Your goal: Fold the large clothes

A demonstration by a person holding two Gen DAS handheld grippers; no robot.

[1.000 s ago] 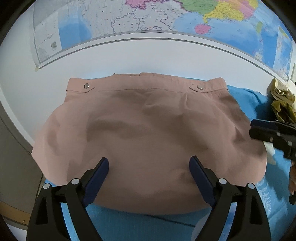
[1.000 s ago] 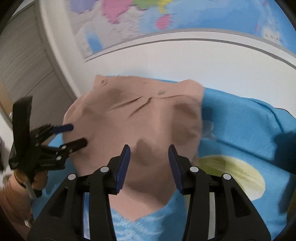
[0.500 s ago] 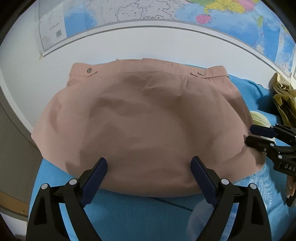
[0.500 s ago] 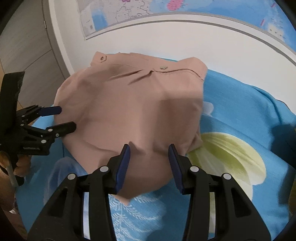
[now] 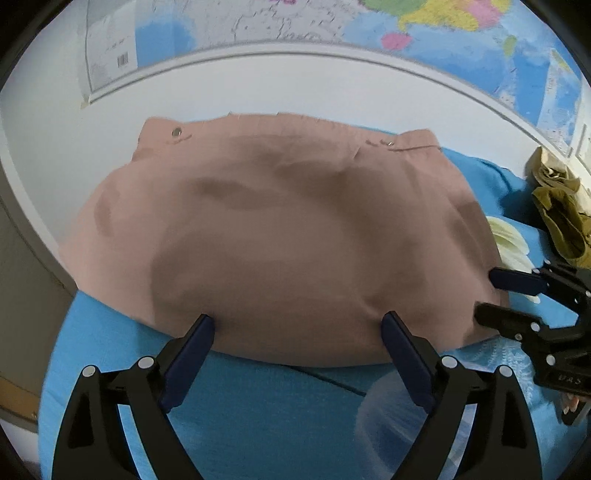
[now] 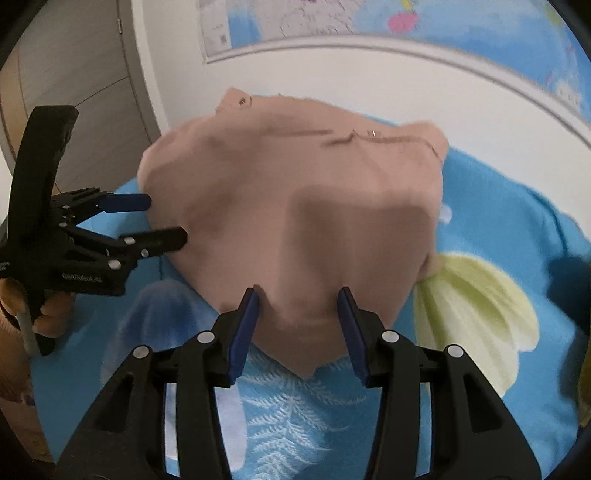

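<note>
**Both grippers open at the near edge of the pink garment**

Left gripper (image 5: 297, 334): seen from its own camera at the bottom of the frame, pointing forward over the garment (image 5: 280, 236). Jaws wide apart, nothing between them; the tips sit over the garment's near hem. In the right wrist view the same gripper (image 6: 164, 218) enters from the left edge, jaws parted, tips at the garment's left side. Contact cannot be judged there. The hand (image 6: 51, 314) gripping its handle shows at the lower left, partly cut off by the frame.

Right gripper (image 6: 299, 299): bottom centre of its own view, jaws open at a narrower spacing, with the pointed near corner of the garment lying between the two fingers. Fabric is not pinched. In the left wrist view it (image 5: 491, 295) comes in from the right edge, jaws parted at the garment's right border.

Garment: spread flat in the centre of both views on a blue cloth (image 5: 266, 413) with a pale leaf print. Waistband with two metal snaps lies at the far side, toward the wall (image 5: 295, 85).

Hard to make out: both views are motion-blurred, so fabric folds read only as dark smudges. An olive cloth (image 5: 557, 206) sits at the right edge, partly cut off. A map (image 5: 332, 22) runs along the top, cropped.
</note>
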